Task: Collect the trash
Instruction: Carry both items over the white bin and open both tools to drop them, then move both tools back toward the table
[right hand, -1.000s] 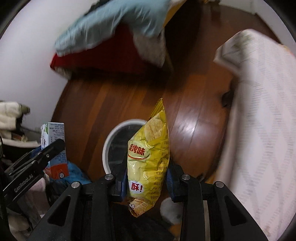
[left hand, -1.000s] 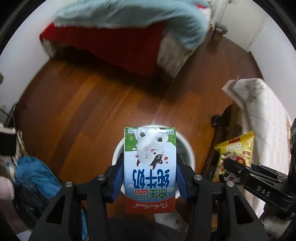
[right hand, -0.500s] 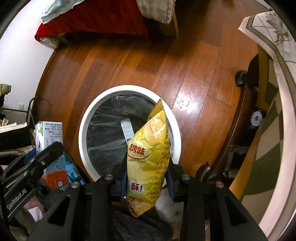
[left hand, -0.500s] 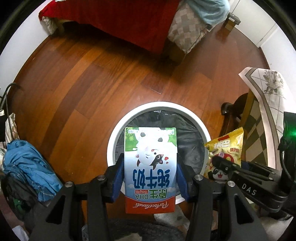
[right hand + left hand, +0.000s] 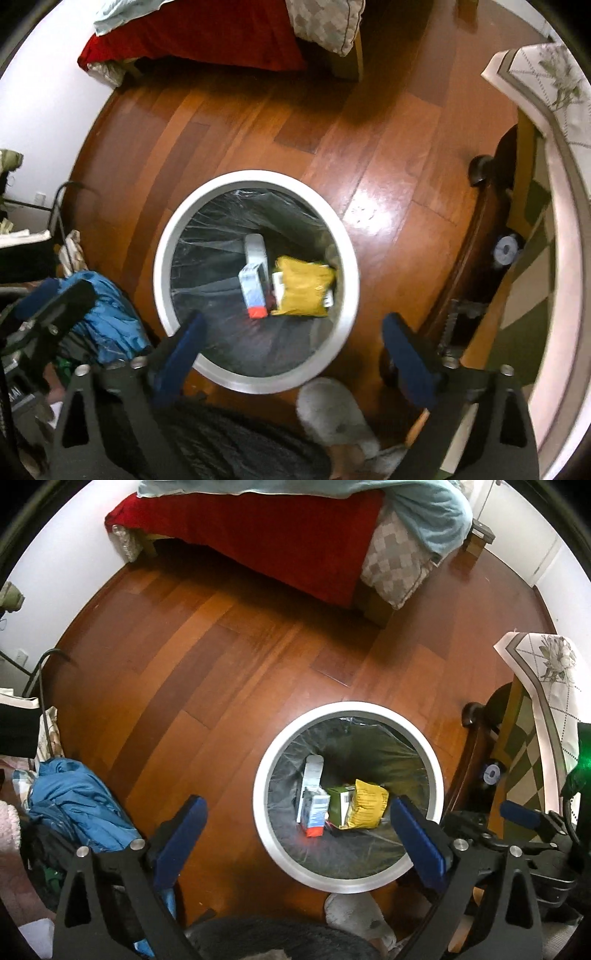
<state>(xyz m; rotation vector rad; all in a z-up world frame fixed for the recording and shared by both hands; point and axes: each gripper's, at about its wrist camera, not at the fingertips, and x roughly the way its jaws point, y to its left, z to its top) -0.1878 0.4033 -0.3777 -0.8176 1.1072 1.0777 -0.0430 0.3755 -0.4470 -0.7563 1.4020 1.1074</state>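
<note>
While both tools are pointing down at the floor, the left hand-held gripper is standing wide apart w/ nothing between its blue pads; its jaws have just been opening. Going left to right in the left wrist view: blue cloth pile is lying at 9 o'clock on the wooden floor, the white-rimmed trash bin is sitting just right of centre w/ a dark liner. Inside, the milk carton is lying at the bin's bottom, w/ the yellow chip bag just beside it toward 3 o'clock, a green box between them. The right hand-held gripper is also gaping, empty, jaws just been opening too; in its own view the bin is filling the centre, carton & bag lying inside, touching. A grey slipper is showing at 6 o'clock. The red-covered bed is lying at 12 o'clock.
</note>
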